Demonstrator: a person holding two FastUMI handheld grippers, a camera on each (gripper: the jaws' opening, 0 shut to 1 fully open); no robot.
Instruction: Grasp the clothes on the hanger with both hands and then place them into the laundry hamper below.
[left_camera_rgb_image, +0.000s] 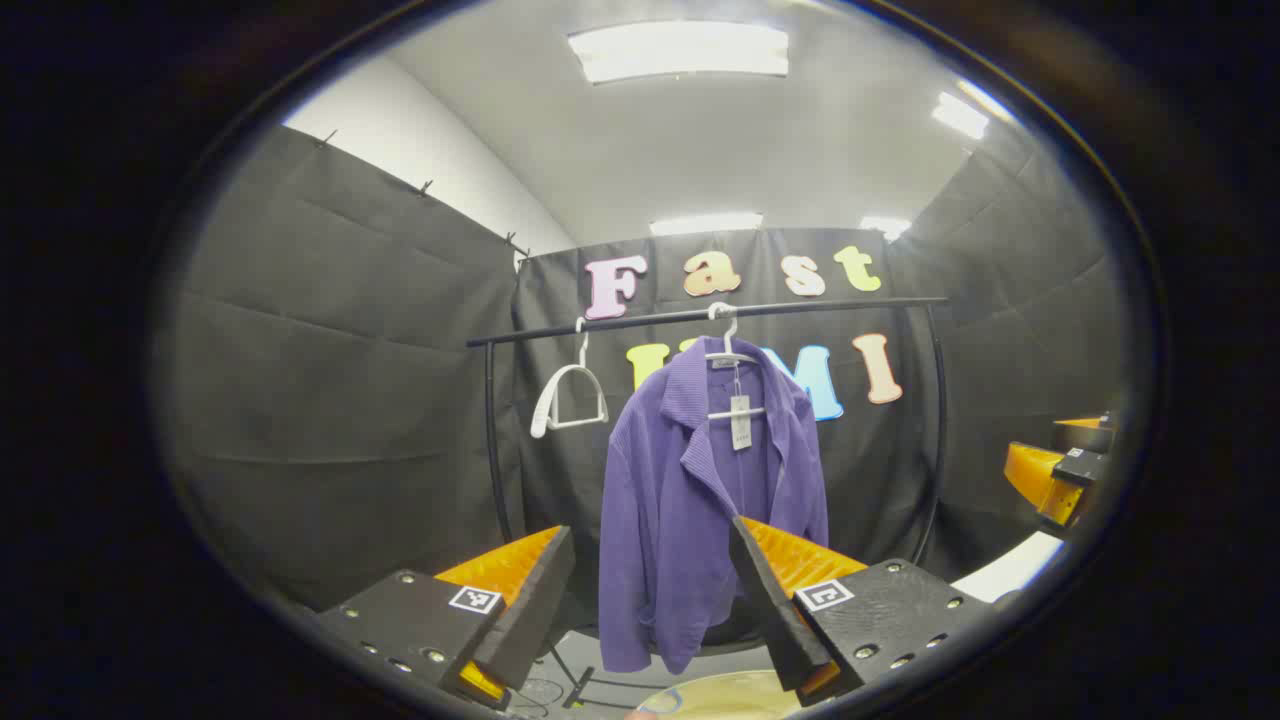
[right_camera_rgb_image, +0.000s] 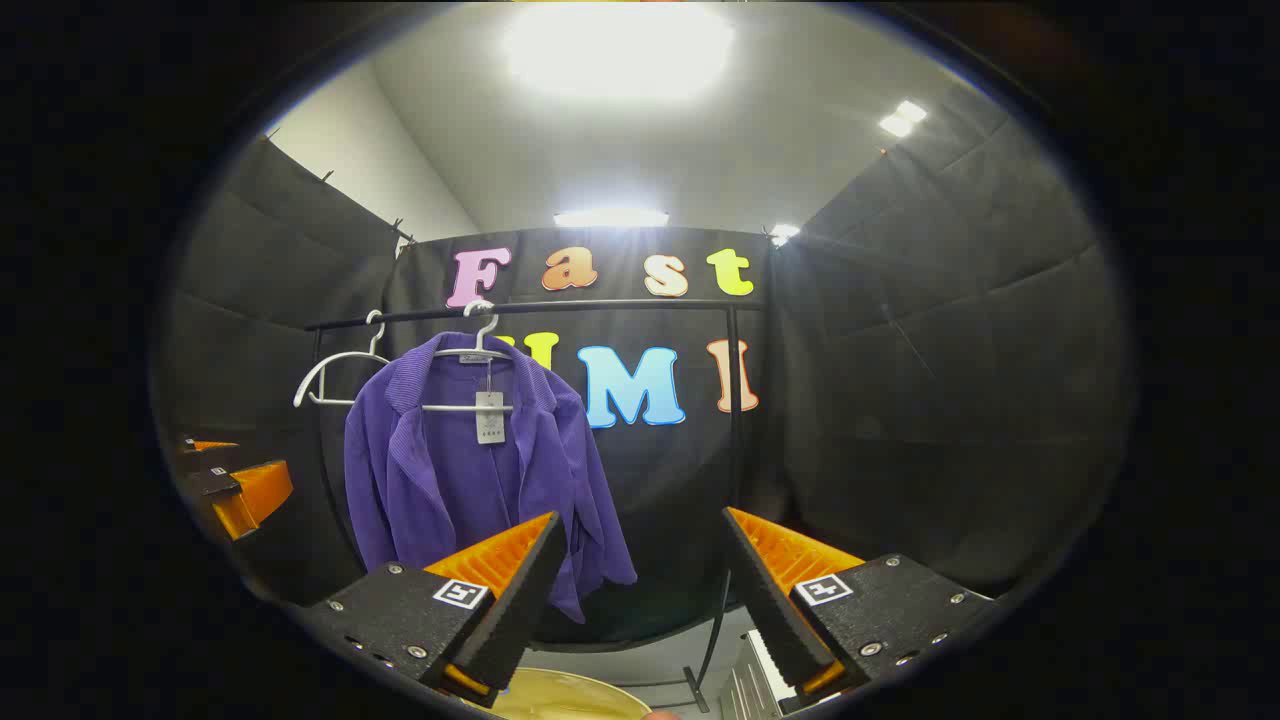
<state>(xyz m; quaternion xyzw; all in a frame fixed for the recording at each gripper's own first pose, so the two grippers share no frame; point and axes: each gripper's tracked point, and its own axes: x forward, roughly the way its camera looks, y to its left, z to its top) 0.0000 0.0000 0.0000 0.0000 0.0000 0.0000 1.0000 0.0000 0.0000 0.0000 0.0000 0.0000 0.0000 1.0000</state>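
Observation:
A purple jacket (left_camera_rgb_image: 700, 490) with a paper tag hangs from a white hanger (left_camera_rgb_image: 730, 350) on the black rail (left_camera_rgb_image: 820, 305). My left gripper (left_camera_rgb_image: 652, 535) stands open in front of it, still short of the cloth. Farther right the right gripper (left_camera_rgb_image: 1055, 470) shows at the edge. In the right gripper view the jacket (right_camera_rgb_image: 450, 470) hangs to the left, and my right gripper (right_camera_rgb_image: 640, 520) is open with nothing between its fingers. The left gripper (right_camera_rgb_image: 235, 485) sits at the left edge. A pale yellow hamper rim (left_camera_rgb_image: 725, 695) (right_camera_rgb_image: 570, 700) lies below.
An empty white hanger (left_camera_rgb_image: 568, 400) (right_camera_rgb_image: 335, 380) hangs on the rail left of the jacket. The rack's curved black posts (left_camera_rgb_image: 935, 430) (right_camera_rgb_image: 735, 420) stand at each end. Black cloth walls close in on all sides. A white ridged object (right_camera_rgb_image: 760, 680) lies low right.

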